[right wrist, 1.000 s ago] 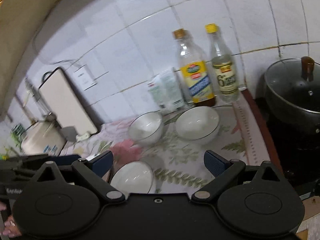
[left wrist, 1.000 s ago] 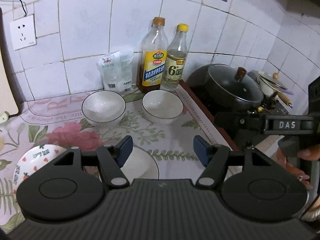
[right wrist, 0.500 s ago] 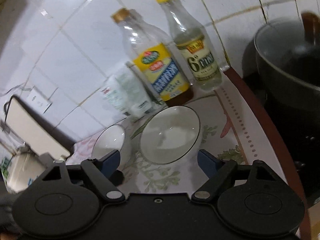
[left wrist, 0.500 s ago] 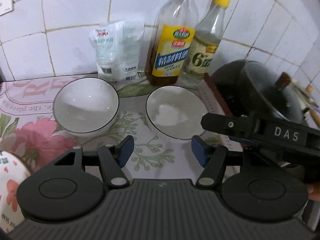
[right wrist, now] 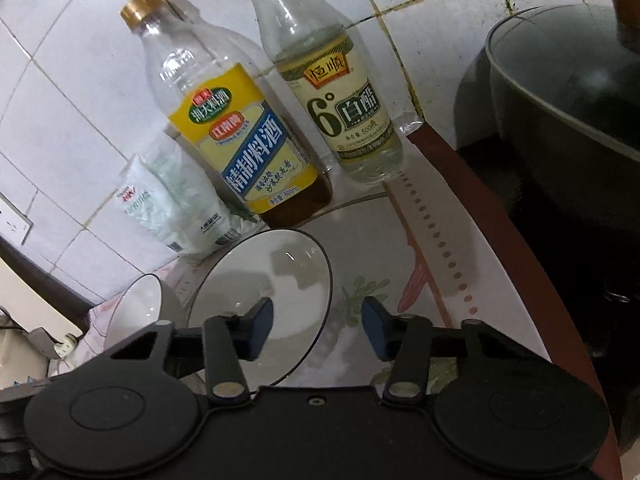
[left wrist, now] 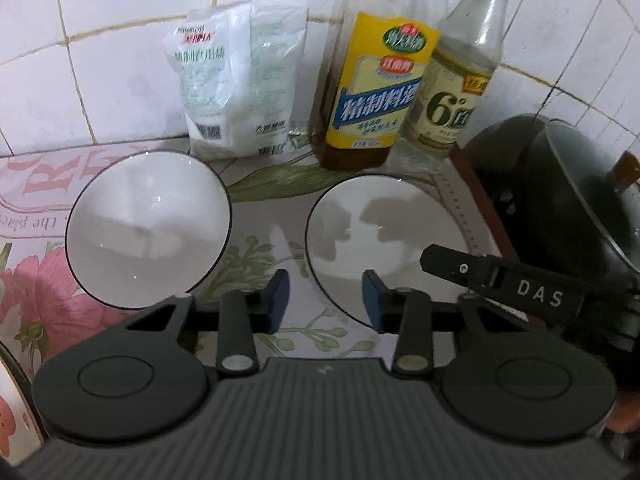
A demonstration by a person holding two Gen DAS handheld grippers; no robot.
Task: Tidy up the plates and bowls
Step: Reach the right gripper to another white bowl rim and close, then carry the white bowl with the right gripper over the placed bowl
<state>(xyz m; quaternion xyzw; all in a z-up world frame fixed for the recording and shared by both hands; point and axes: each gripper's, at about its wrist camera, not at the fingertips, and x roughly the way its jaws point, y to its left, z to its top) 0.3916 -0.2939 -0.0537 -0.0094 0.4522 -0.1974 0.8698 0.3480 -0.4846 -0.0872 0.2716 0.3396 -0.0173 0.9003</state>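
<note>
Two white bowls with thin dark rims sit side by side on the floral cloth. In the left wrist view the left bowl (left wrist: 148, 228) and the right bowl (left wrist: 384, 236) lie just ahead of my open, empty left gripper (left wrist: 325, 302), whose right finger is at the right bowl's near rim. The right gripper's arm (left wrist: 500, 280) reaches over that bowl from the right. In the right wrist view my open right gripper (right wrist: 316, 326) straddles the near right rim of the right bowl (right wrist: 264, 292); the left bowl (right wrist: 138, 308) shows behind it. A patterned plate's edge (left wrist: 12, 396) shows at lower left.
Against the tiled wall stand a cooking wine bottle (left wrist: 372, 92), a white vinegar bottle (left wrist: 456, 92) and a white salt bag (left wrist: 236, 84). A dark lidded wok (left wrist: 580, 208) sits on the stove at right, past the counter's brown edge (right wrist: 520, 272).
Both grippers have moved forward and down toward the two bowls, which now fill more of each view. Both stay open. The bowls have not moved.
</note>
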